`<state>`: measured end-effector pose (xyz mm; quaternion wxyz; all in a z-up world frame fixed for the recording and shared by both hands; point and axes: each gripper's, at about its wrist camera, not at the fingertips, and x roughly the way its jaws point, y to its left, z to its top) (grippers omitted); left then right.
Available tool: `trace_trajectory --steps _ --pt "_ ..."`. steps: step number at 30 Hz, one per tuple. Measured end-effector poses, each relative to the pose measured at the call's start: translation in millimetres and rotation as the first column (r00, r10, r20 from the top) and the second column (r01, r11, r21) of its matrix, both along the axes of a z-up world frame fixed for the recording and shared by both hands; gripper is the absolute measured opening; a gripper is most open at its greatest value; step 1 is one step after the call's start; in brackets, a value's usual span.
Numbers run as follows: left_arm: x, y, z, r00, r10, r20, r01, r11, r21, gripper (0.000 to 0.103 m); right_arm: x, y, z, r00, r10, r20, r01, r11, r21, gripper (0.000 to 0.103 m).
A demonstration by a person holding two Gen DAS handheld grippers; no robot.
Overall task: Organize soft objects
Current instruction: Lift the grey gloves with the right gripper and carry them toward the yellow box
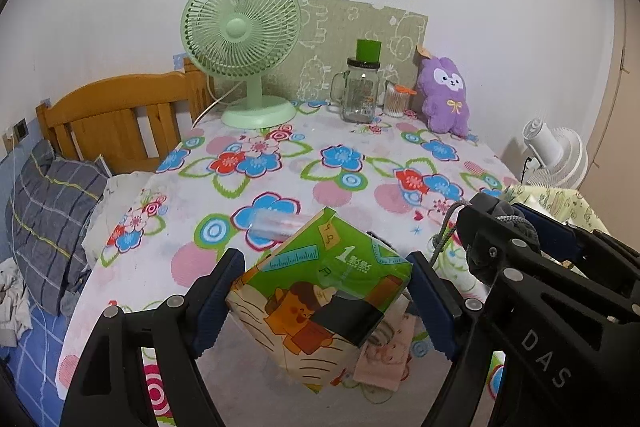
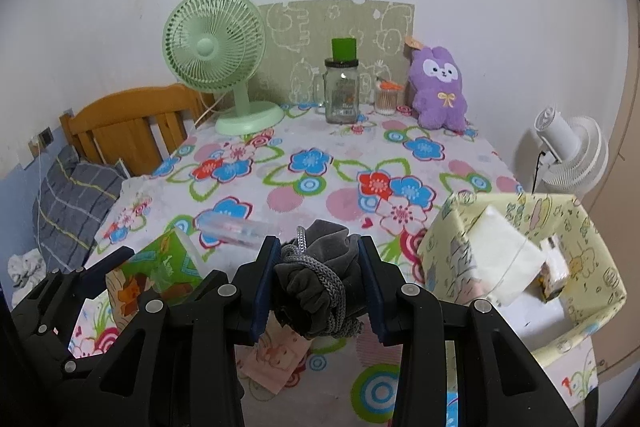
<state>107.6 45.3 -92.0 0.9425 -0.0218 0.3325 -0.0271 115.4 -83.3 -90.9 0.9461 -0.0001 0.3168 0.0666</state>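
Note:
My left gripper (image 1: pixel 320 291) is shut on a green and yellow tissue pack (image 1: pixel 320 287), held just above the flowered tablecloth; the pack also shows in the right wrist view (image 2: pixel 156 271). My right gripper (image 2: pixel 318 283) is shut on a grey drawstring pouch (image 2: pixel 320 267) with a braided cord, also visible in the left wrist view (image 1: pixel 504 223). A yellow fabric storage box (image 2: pixel 576 311) at the right holds a white tissue pack (image 2: pixel 500 259) and a small pack. A purple plush bunny (image 2: pixel 438 91) sits at the table's back right. A pink cloth (image 2: pixel 276 359) lies under the grippers.
A green desk fan (image 2: pixel 216 51), a glass mug jar (image 2: pixel 342 91) with a green lid and a cotton swab cup (image 2: pixel 386 101) stand along the back. A clear plastic case (image 2: pixel 232 227) lies mid-table. A wooden bed head (image 2: pixel 128 123) and pillow are at left, a white fan (image 2: pixel 568 151) at right.

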Motion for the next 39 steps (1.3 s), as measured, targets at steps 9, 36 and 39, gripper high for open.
trace_trajectory --steps 9,36,39 --pt "3.7 -22.8 23.4 0.999 -0.019 0.03 0.019 1.0 0.017 0.083 2.0 -16.9 23.8 0.999 0.004 0.032 -0.004 1.0 0.001 0.042" --pt "3.2 -111.6 58.3 0.99 -0.121 0.073 0.116 0.991 0.07 0.083 -8.0 -91.8 61.4 0.993 -0.032 0.11 0.034 0.999 -0.02 0.042" --pt "4.5 -120.7 58.3 0.989 -0.13 0.074 0.125 0.989 0.074 0.083 -7.3 -102.1 61.6 0.993 -0.045 0.111 0.048 0.999 -0.021 0.042"
